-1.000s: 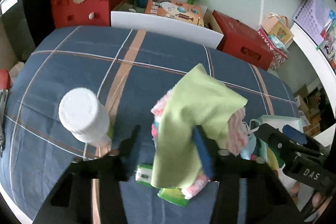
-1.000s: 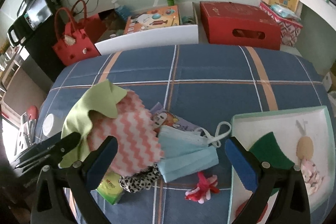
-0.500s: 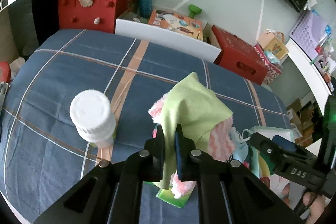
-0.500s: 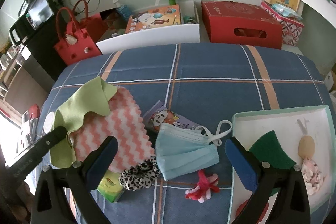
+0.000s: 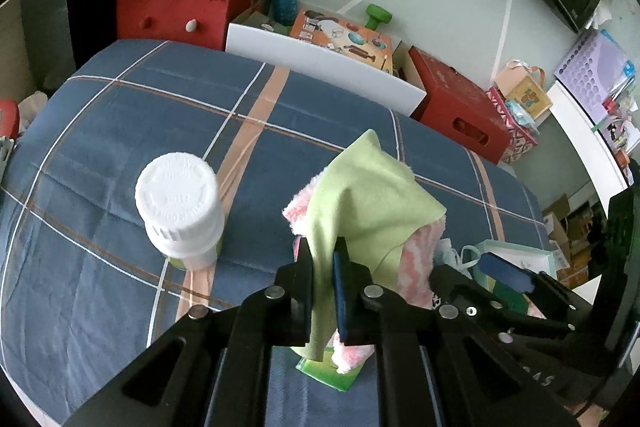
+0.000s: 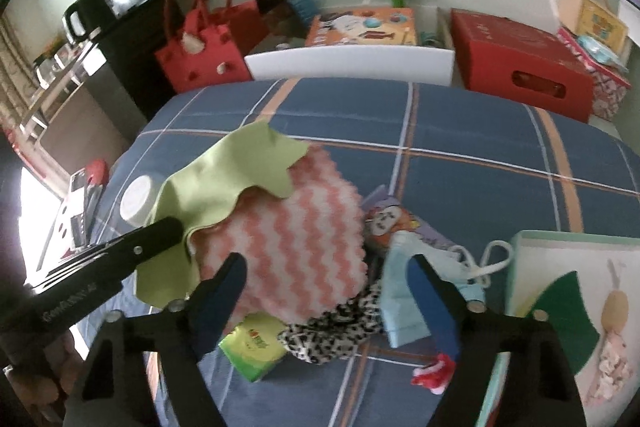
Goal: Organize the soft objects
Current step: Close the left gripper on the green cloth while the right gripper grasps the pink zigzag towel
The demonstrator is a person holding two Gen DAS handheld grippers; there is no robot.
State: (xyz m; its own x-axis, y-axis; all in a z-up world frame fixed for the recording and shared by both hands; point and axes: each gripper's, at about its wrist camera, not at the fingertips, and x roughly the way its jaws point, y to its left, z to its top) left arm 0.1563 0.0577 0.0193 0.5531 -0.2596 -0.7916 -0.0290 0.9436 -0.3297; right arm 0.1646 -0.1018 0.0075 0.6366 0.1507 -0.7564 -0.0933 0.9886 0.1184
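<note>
My left gripper (image 5: 324, 259) is shut on a light green cloth (image 5: 368, 199), lifted off the blue plaid table; the cloth also shows in the right wrist view (image 6: 224, 179). A pink-and-white zigzag cloth (image 6: 288, 247) hangs up with it. My right gripper (image 6: 328, 267) is open just right of the cloths, over a leopard scrunchie (image 6: 340, 331) and beside a blue face mask (image 6: 404, 291). A red-pink hair tie (image 6: 434, 373) lies near the front. A mint-rimmed tray (image 6: 520, 239) at right holds a green felt piece (image 6: 568, 311) and small soft items.
A white-capped bottle (image 5: 178, 199) stands left of the cloths. A green tissue pack (image 6: 252, 347) and a cartoon card (image 6: 396, 223) lie under the pile. Behind the table are a red bag (image 5: 172, 7), a white bin (image 5: 320, 67) and a red box (image 5: 456, 107).
My left gripper closed on the green cloth and raised it, dragging the pink cloth up. My right gripper moved left toward the pile and narrowed a little.
</note>
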